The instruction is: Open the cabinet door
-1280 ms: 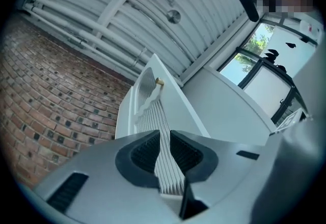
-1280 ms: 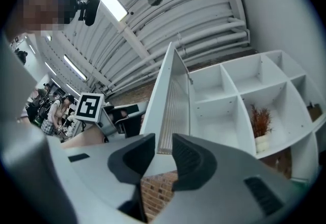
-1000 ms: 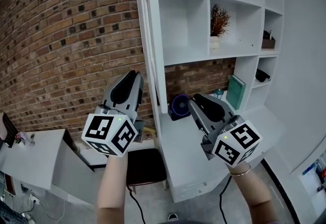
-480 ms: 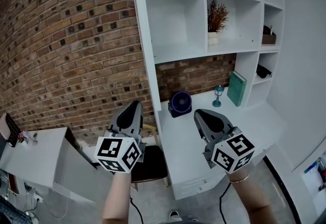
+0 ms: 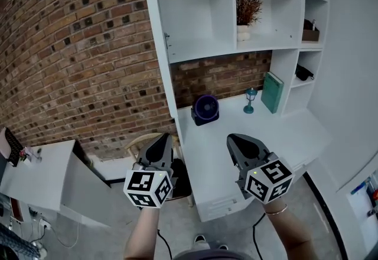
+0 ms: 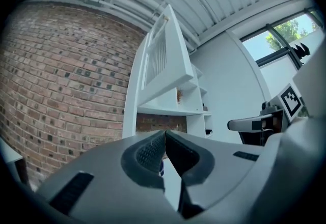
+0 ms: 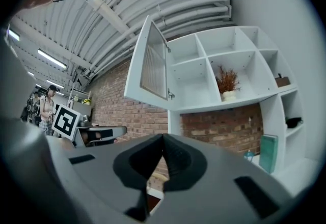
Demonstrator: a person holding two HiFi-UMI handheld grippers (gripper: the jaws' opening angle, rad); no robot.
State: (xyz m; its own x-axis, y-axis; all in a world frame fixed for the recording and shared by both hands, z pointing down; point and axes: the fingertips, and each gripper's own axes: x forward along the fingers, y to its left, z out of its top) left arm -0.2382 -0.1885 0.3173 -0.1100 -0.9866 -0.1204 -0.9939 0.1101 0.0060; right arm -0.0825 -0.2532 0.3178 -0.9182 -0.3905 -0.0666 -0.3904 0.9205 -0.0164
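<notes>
**A:** What are the tools doing?

**B:** Both are closed on nothing. The left tool [image 6: 164,139] has its ribbed pads pressed tip to tip, with only the room showing past them. The right tool [image 7: 163,142] is the same. Both pairs of jaws have just been closing, and nothing was caught between them.

**A:** And where are they compared with a second ago?

**B:** Lower. In the head view they were up in front of the shelf unit [image 5: 277,55], the left one close to the door's edge. Now they hang side by side and level, with the right one over the front of the white surface [image 5: 298,135] and the left one just off its left end. Neither touches anything.

**A:** So where is the door?

**B:** The cabinet door [image 7: 150,62] stands swung well out from the upper left compartment, hinged on its left edge. The shelf behind it is fully exposed. The right gripper view shows its slatted inner face, and the left gripper view shows it jutting out overhead.

**A:** What does that mean for the task?

**B:** I'd say it is done. The door is open, both tools have let go and dropped away, and nothing else needs moving. The plant [image 5: 247,7], the fan [image 5: 206,109] and the book [image 5: 272,92] sit undisturbed.
</notes>
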